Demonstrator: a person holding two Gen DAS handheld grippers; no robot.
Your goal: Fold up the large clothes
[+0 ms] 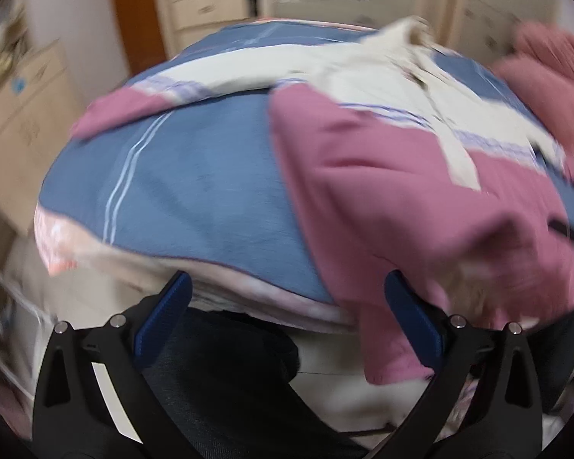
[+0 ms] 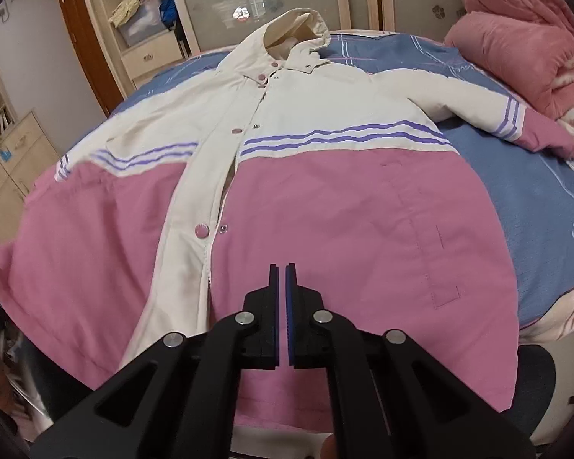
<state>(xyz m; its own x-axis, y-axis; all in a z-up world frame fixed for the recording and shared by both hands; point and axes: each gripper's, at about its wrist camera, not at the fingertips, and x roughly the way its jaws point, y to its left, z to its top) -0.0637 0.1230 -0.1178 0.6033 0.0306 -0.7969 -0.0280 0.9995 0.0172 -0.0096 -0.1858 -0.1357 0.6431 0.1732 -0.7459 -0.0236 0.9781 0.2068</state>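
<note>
Black right gripper (image 2: 281,267): jaws closed together, nothing visibly between them, poised over pink lower front of jacket (image 2: 325,199). Left gripper (image 1: 287,287): blue pads spread wide, empty, jacket's pink hem edge at 3 o'clock, just beside right pad. Jacket lies face up on blue bedspread (image 2: 516,191), collar at 12 o'clock, sleeve toward 2 o'clock. We judge step: get hold of hem corners. We advise reopening right jaws, pinching hem edge through both layers, lifting both sides evenly toward collar.

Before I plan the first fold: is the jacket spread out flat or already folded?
Spread, front up: the jacket lies open across the bed, with its sleeve stretched sideways.
</note>
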